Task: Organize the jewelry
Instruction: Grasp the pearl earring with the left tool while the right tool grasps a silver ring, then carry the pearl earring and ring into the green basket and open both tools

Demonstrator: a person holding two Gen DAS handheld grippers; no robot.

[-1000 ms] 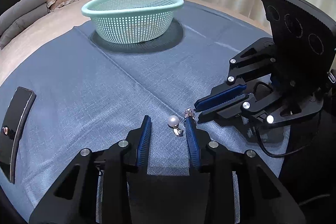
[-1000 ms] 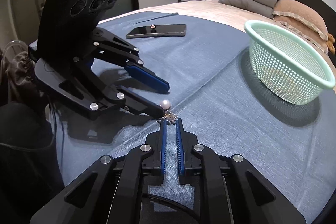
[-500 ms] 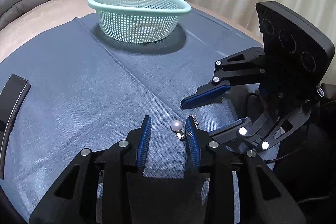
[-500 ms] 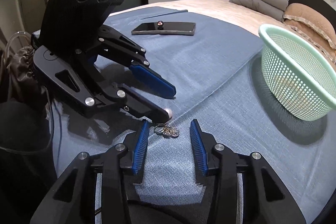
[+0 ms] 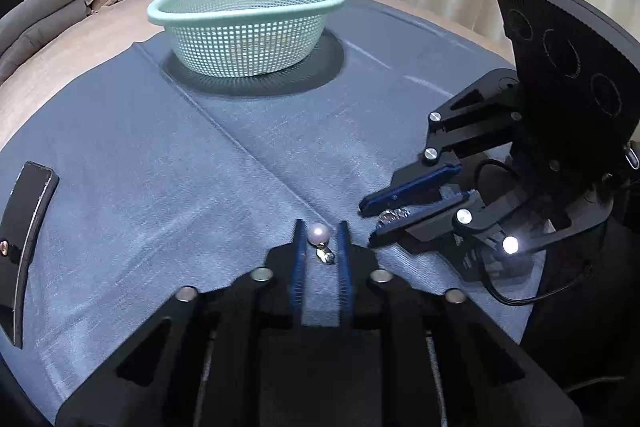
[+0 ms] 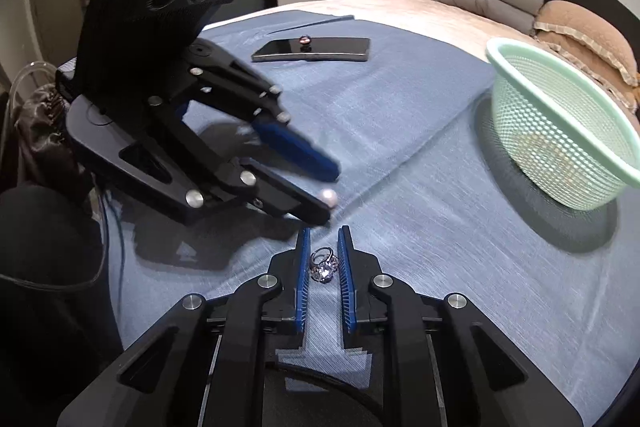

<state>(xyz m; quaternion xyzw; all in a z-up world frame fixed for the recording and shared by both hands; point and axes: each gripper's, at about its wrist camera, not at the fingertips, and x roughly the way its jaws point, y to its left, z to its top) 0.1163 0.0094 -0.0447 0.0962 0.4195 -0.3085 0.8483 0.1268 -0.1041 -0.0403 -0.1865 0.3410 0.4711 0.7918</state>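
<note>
Pinching—left gripper [image 5: 319,231] holds pearl earring [image 5: 318,233], right gripper [image 6: 324,263] closing round ring [image 6: 323,265].

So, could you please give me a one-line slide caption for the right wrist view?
Right gripper closes around a sparkly ring while the left gripper pinches a pearl earring; mint basket waits nearby.

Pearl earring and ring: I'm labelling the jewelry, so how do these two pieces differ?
The pearl earring is a smooth white ball on a small metal fitting; the ring is a silver band with sparkling clear stones. The earring sits between the left gripper pads, the ring between the right gripper pads. Both are small, pinched just above the blue cloth.
</note>
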